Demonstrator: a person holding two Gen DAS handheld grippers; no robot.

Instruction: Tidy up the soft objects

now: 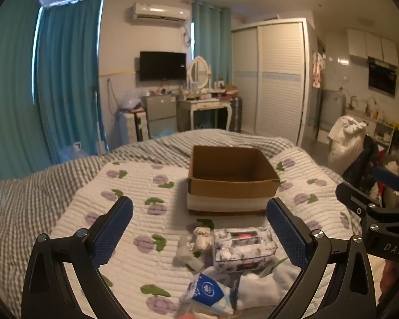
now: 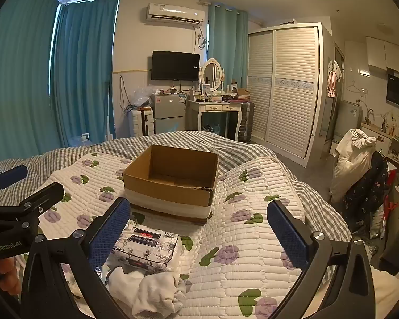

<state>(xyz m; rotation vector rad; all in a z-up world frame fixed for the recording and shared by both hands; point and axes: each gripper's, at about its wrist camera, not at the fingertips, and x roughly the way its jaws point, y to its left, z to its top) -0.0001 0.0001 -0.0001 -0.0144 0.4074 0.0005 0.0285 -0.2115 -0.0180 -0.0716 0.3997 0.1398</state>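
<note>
Only my left view shows the blue packet (image 1: 208,291) at bottom centre; both show the tissue pack (image 1: 243,248) below the box (image 1: 232,178), both claws (image 1: 199,232) (image 2: 199,232) spread, empty.

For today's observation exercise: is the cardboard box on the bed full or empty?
Empty: the cardboard box stands open-topped, and the right wrist view shows its bare brown floor.

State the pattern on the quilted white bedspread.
Purple flowers with green leaves on the quilted white bedspread; right wrist view.

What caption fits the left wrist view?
Open left gripper hovers over tissue pack and white sock, empty cardboard box beyond.
</note>
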